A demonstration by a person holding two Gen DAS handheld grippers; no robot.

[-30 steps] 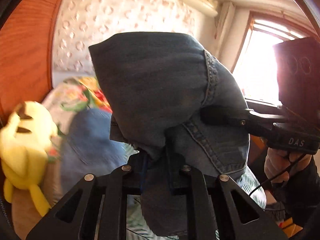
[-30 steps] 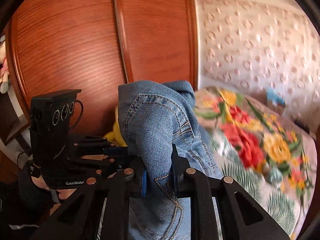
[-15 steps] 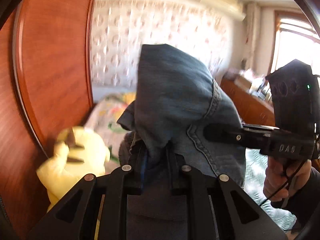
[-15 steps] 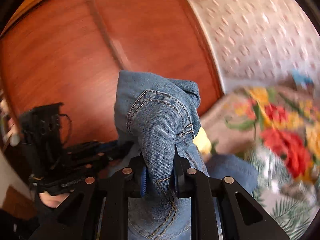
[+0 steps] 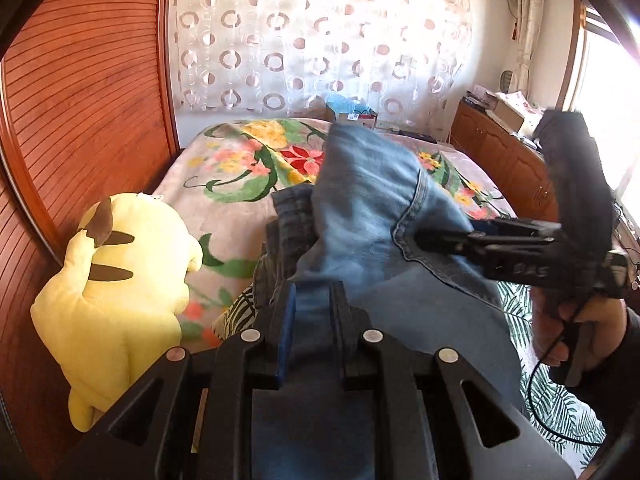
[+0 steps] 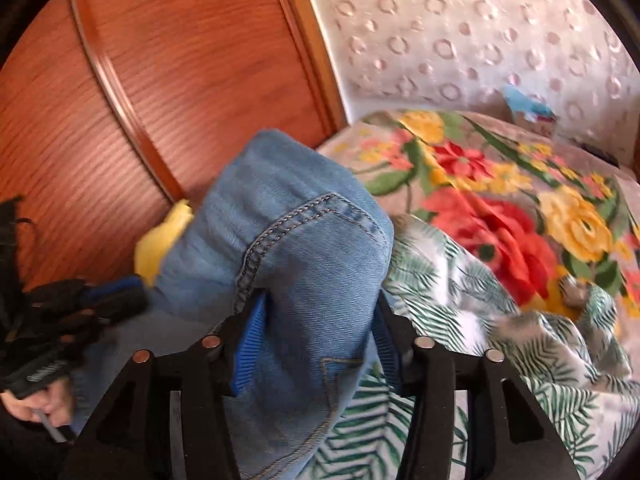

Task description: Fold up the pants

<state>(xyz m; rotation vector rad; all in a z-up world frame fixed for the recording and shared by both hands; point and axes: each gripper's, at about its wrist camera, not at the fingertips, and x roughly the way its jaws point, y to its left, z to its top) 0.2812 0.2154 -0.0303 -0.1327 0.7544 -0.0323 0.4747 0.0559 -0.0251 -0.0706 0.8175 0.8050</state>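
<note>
We hold the jeans bunched above the bed, over its floral blanket. Our left hand-held gripper is clamped on a denim fold. Our right hand-held gripper is opening, its blue pads spread with denim between them (whether they press it, we cannot tell). A yellow plush toy sits by the wooden wardrobe.

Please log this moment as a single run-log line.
left claw: shut on jeans | right claw: opening, jeans between | blanket: beneath
</note>
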